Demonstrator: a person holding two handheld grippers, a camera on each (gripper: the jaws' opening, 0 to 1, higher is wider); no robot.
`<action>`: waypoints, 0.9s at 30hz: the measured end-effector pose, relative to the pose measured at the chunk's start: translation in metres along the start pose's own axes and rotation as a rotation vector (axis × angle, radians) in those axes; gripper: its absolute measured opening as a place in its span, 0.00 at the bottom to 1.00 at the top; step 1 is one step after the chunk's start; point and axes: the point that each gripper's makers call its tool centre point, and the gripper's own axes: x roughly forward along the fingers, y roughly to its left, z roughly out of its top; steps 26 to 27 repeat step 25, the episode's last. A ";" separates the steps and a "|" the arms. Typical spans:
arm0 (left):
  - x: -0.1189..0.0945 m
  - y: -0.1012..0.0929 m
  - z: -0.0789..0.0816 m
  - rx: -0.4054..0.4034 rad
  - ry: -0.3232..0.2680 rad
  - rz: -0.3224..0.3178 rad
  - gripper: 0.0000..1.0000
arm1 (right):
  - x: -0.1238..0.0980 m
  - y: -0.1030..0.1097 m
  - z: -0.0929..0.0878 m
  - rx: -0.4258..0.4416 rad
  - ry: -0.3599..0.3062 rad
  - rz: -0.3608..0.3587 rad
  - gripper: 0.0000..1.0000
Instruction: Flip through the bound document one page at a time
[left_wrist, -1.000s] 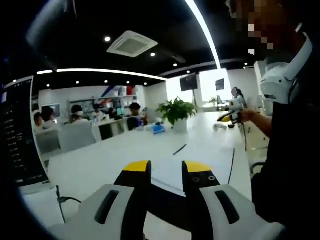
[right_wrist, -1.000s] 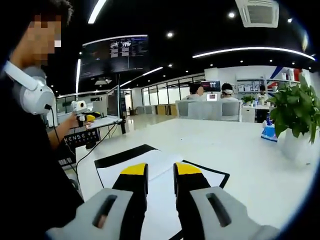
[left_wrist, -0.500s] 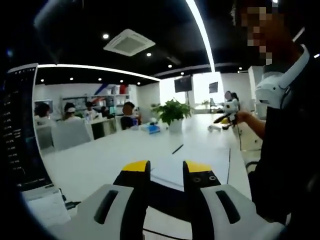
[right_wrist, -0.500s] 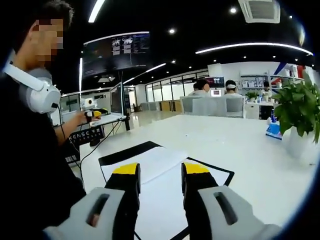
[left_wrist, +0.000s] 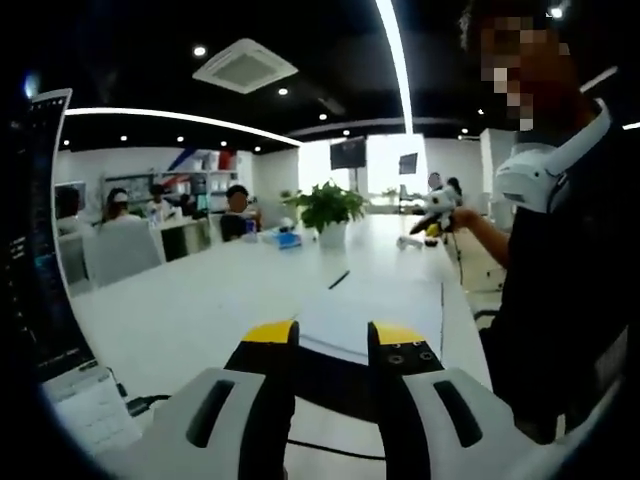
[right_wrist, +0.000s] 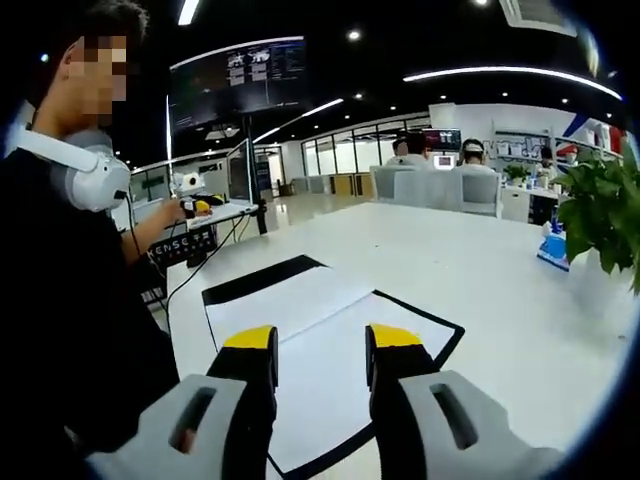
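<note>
With the bound document (right_wrist: 320, 335) lying open on the white table (right_wrist: 480, 290), I hold the right gripper (right_wrist: 320, 350) and left gripper (left_wrist: 333, 335) above it, jaws parted and empty, judging that one corner should be pinched lightly.

A long white glossy table (left_wrist: 200, 300) runs through an open office under a dark black ceiling (left_wrist: 330, 50). Curved strips of white ceiling light (left_wrist: 180, 118) and small round spotlights glow overhead, beside a square white ceiling air vent (left_wrist: 245, 68). A leafy green potted plant in a white pot (left_wrist: 326, 210) stands further along the table, and it appears again at the right edge of the right gripper view. Pale grey office chairs (right_wrist: 430, 188) line the far side. A tall dark monitor screen with small text (right_wrist: 235, 85) hangs near the glass-walled partitions (right_wrist: 340, 170), and the far walls are white.
</note>
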 end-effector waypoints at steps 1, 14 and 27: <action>0.002 -0.001 -0.001 -0.004 0.002 -0.003 0.30 | -0.001 -0.001 0.000 0.000 -0.003 -0.001 0.35; 0.002 0.010 -0.018 -0.026 0.070 -0.009 0.32 | -0.008 -0.007 -0.013 -0.001 0.030 -0.004 0.34; 0.001 0.009 -0.015 -0.028 0.067 -0.004 0.33 | -0.003 -0.004 -0.015 -0.003 0.038 -0.009 0.33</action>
